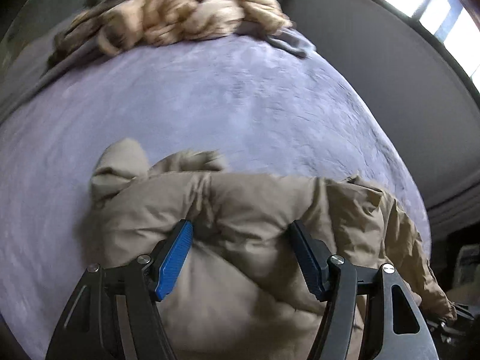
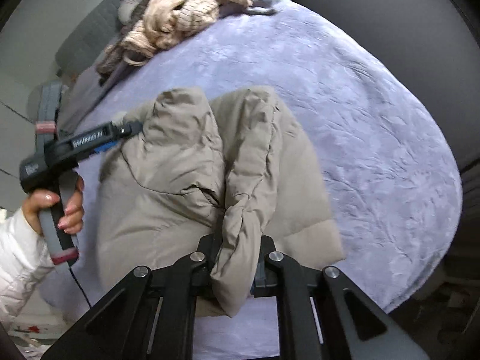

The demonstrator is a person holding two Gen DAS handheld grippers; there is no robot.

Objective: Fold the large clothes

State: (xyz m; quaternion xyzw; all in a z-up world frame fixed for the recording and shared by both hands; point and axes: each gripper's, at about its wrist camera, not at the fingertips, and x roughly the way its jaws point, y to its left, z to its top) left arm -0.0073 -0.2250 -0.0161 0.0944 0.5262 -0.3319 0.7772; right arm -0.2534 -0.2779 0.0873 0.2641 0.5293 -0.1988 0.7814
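Puffy beige coat lies on the bed, on a lilac plush cover, at the near edge by the person; in the right wrist view its long axis runs from the tongs up toward the far end of the bed, w/ two padded lobes side by side, prob. folded sleeves or a hood, hard to tell. Right tongs are nearly closed, pinching a bunched fold of the coat between the pads. Left tongs stand partly open, blue pads either side of a coat bulge; the left pad looks to touch the fabric, but whether they actually grip it I can't tell. In the right wrist view the left hand, white quilted sleeve, holds that tool's grip; the tool's side reads approx. "GenRobot.AI", blurred. At the far end of the bed, well apart from the coat, sits a heap of cream and brown knitwear w/ a grey garment beside it. Nothing lies on the cover btw heap and coat.
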